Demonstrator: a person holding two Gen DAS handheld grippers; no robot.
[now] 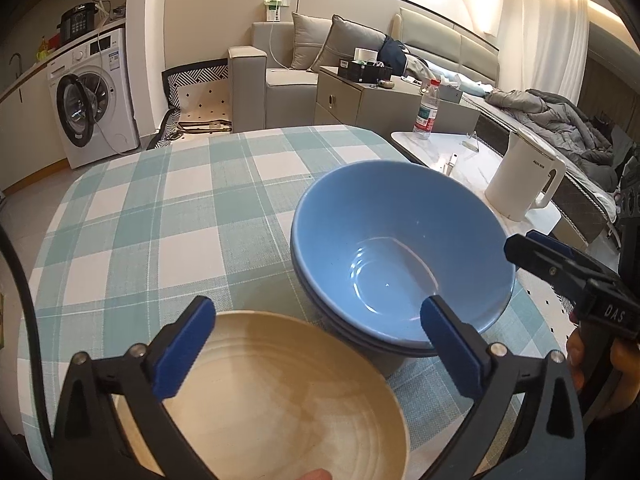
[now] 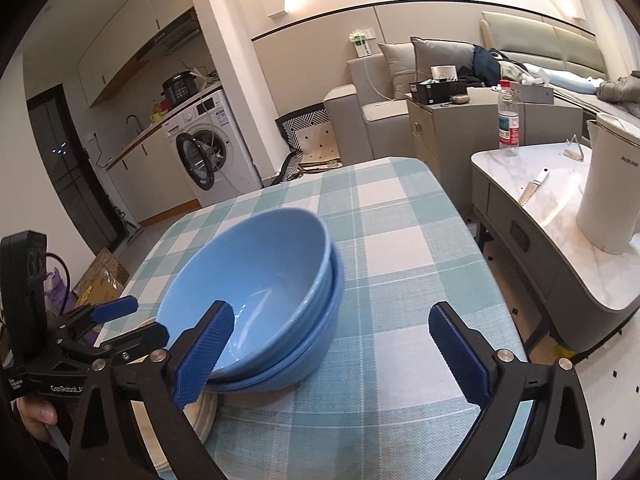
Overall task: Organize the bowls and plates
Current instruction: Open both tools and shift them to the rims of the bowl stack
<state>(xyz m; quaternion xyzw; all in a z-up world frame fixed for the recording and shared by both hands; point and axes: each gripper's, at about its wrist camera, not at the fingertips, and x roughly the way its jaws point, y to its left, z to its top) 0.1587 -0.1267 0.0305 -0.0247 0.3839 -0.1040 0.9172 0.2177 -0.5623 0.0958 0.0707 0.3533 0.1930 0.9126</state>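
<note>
Left wrist view: left gripper [image 1: 316, 332] spread wide, grasping nothing, above a cream plate [image 1: 280, 396] at the table's [image 1: 160, 208] near edge. Two nested blue bowls [image 1: 400, 256] sit just beside the plate, toward the right edge.

Right wrist view: right gripper [image 2: 332, 352] spread wide, empty; its left pad overlaps the bowls' [image 2: 260, 280] near rim, contact unclear.

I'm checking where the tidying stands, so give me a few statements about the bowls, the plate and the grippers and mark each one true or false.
1. Two glossy blue bowls sit nested together. True.
2. The left gripper is clamped on the round cream plate. False: its jaws are open, gripping nothing.
3. The white electric kettle stands on the checked tablecloth. False: it stands on the marble side table.
4. The right gripper holds nothing. True.
</note>
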